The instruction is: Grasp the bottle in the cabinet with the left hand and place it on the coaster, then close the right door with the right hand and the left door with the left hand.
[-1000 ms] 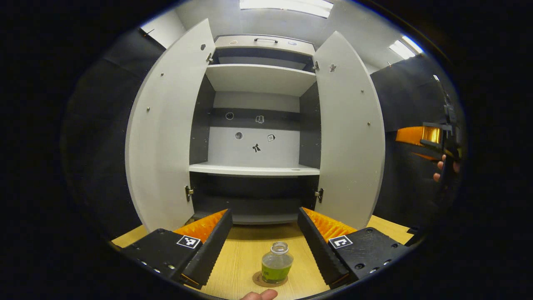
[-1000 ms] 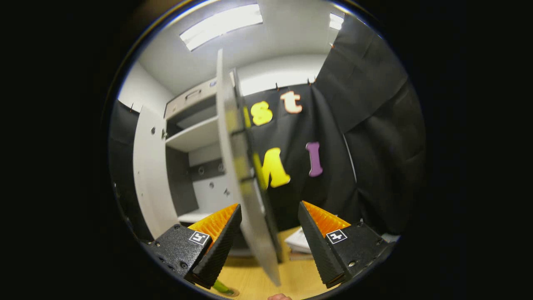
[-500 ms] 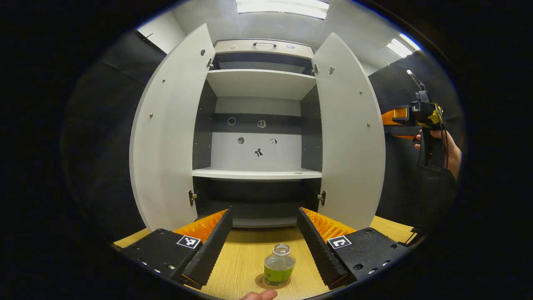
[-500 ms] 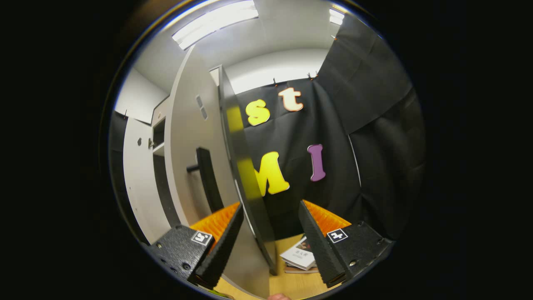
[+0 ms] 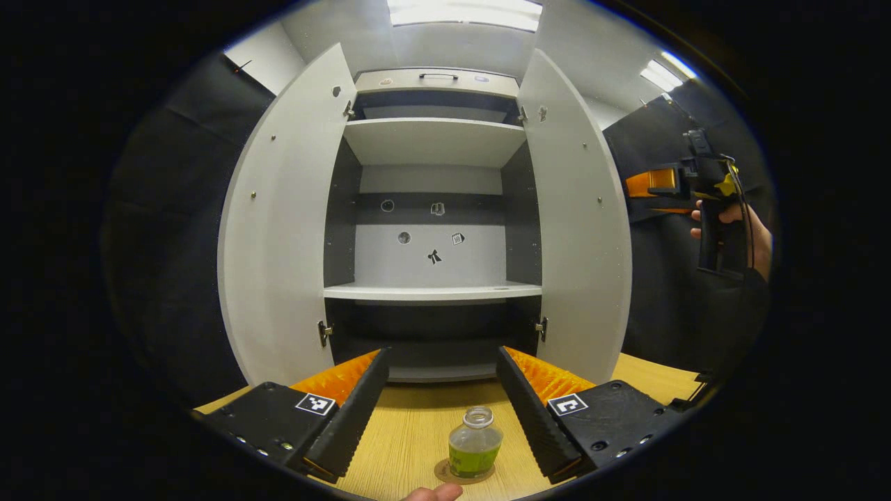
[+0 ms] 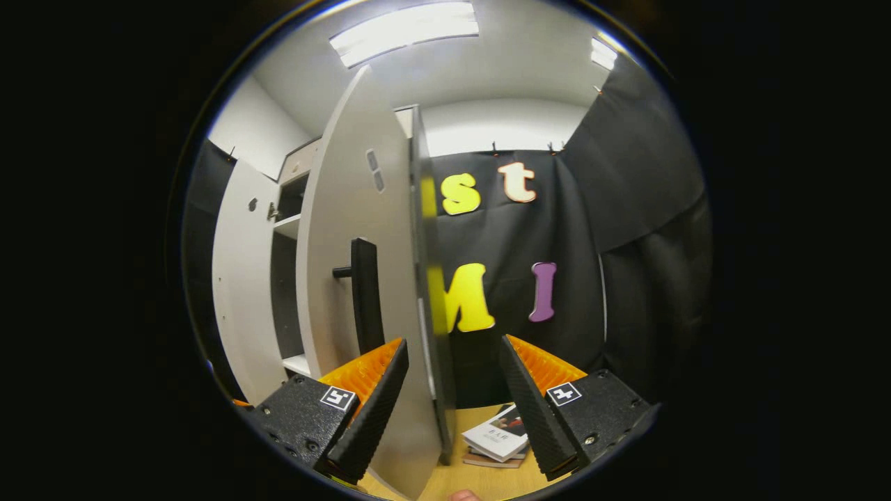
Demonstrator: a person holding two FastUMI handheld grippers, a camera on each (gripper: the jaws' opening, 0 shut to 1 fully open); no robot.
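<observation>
A small clear bottle with a green label and no cap stands upright on a round coaster on the wooden table. My left gripper is open above and behind the bottle, fingers apart on either side without touching it. The grey cabinet has both doors open, left door and right door. A hand holds my right gripper behind the right door. In the right gripper view, my right gripper is open, and the right door with its black handle has its edge between the fingers.
The cabinet shelves hold nothing. A small stack of books lies on the table right of the cabinet. The left door stands open beyond the right door. A thumb shows at the bottom edge.
My right gripper has swung round to the right door's outer face, and the door has turned slightly toward the cabinet. The left gripper has drifted slightly; the bottle stays on the coaster.
</observation>
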